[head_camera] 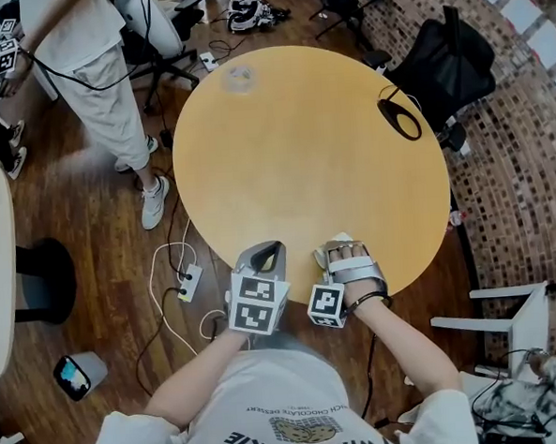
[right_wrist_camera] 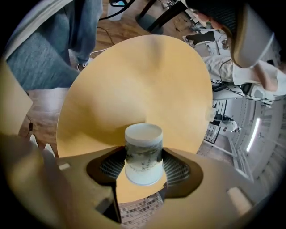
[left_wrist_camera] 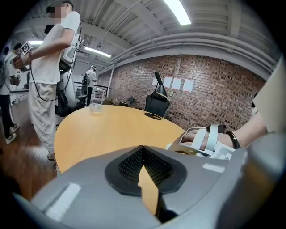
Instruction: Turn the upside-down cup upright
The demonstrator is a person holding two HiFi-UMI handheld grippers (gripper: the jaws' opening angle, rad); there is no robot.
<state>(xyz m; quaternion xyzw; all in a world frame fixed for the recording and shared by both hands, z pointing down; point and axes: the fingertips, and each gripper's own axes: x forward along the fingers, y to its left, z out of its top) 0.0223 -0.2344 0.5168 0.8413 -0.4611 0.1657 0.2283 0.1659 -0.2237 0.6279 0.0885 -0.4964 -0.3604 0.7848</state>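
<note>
Right hand-held gripper (right_wrist_camera: 144, 166) has the cup (right_wrist_camera: 143, 147) pinched between its pads. The jaws are only as far apart as the cup is wide, pressing on its sides around the middle. That's happening at the near edge of the desk (head_camera: 302, 149), right in front of the person. The right gripper view looks rolled over, with the desk top filling the upper part and brick floor peeking through below the cup. So I'd guess we're in the turning step itself: cup grabbed, flip not finished. The end of the cup pointing away from the camera looks flat and white, but I honestly can't tell if that's the base or the mouth, or whether the cup is touching the desk.

Left hand-held gripper (left_wrist_camera: 143, 154) sits just beside the right one, jaw tips together, nothing in them. It's just idling.

Other stuff: a clear glass (head_camera: 239, 76) over at the far edge and a black loop thing (head_camera: 399, 118) near the right edge, both well apart from the action.

Next move, as I see it: roll the wrist until the mouth faces up, lower the cup so its base lands flat on the desk a bit in from the near edge, then let the jaws spread. Paper-looking cup, so go easy on the squeeze or it'll dent.
</note>
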